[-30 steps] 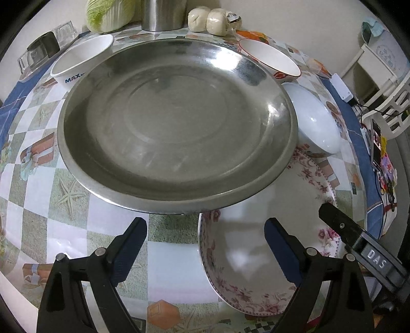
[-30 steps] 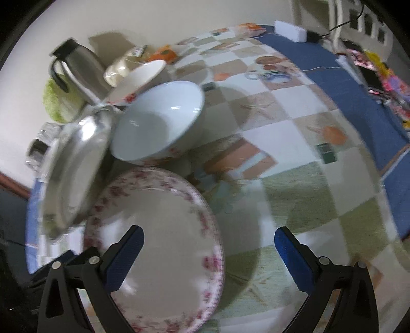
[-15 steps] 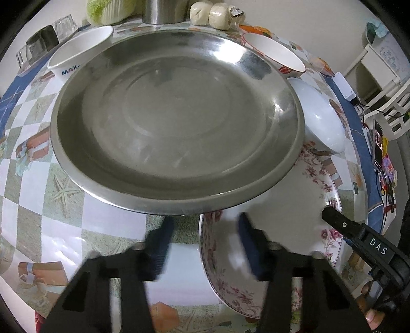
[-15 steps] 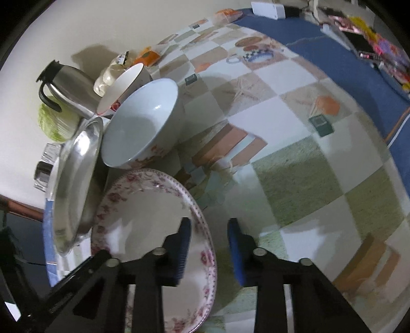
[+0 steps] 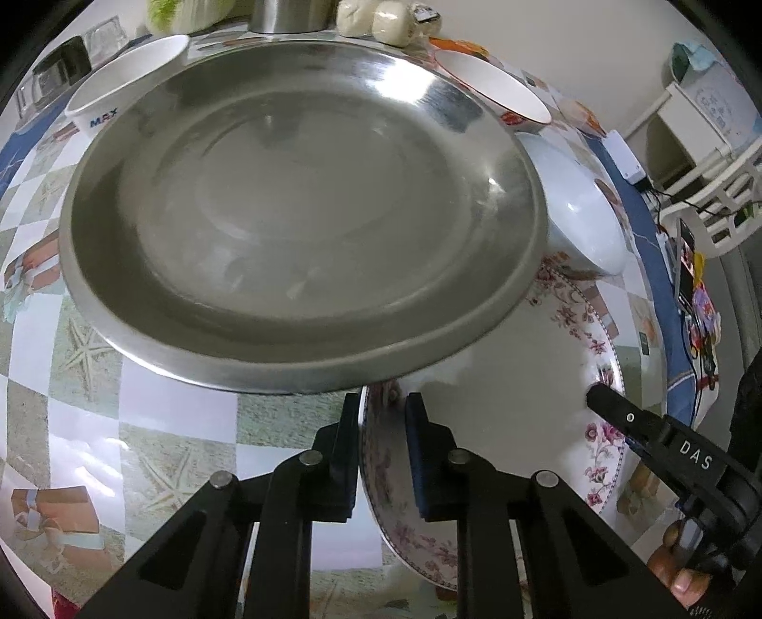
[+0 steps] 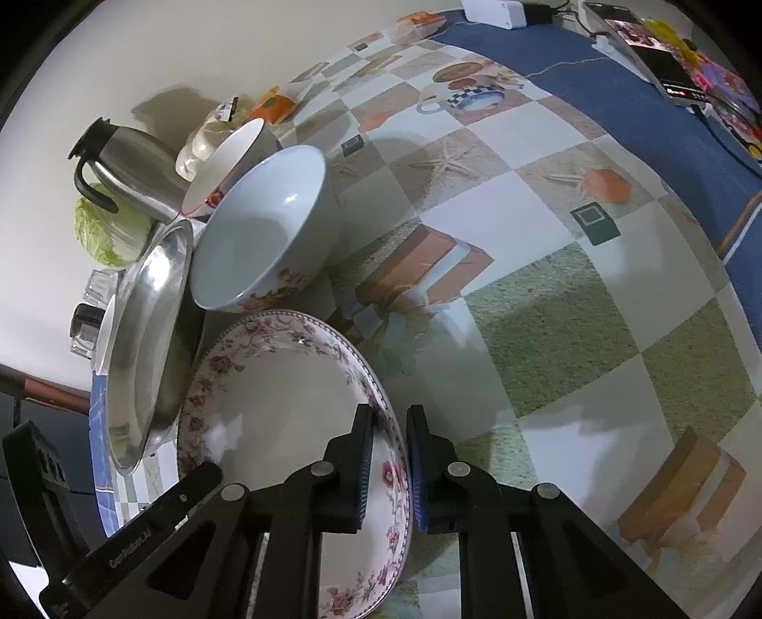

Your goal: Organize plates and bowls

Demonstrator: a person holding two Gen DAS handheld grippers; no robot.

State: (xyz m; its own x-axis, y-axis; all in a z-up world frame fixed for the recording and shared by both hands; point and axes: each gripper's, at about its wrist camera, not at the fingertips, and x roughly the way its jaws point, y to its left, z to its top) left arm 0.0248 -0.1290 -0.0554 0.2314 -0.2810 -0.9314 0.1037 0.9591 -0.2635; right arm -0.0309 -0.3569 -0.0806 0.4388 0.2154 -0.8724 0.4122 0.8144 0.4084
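A white plate with a pink floral rim (image 5: 519, 381) (image 6: 276, 400) lies on the checked tablecloth. My left gripper (image 5: 381, 404) is shut on its left rim. My right gripper (image 6: 388, 421) is shut on its opposite rim. A large steel plate (image 5: 295, 190) (image 6: 143, 343) overlaps the floral plate's far edge. A pale blue bowl (image 5: 581, 214) (image 6: 257, 228) stands beside both plates. A white bowl with a red rim (image 5: 490, 85) (image 6: 224, 162) sits behind it. A white bowl marked MAX (image 5: 124, 81) is at the far left.
A steel jug (image 6: 128, 166), a cabbage (image 6: 109, 228) and wrapped buns (image 5: 376, 19) stand along the wall. Small glass containers (image 6: 90, 309) sit at the back corner. A blue cloth with a phone (image 6: 657, 66) and a white box (image 5: 628, 159) covers the table's right side.
Both grippers went from wide open to shut on opposite rims of the floral plate. Both cameras moved slightly closer to the plates.
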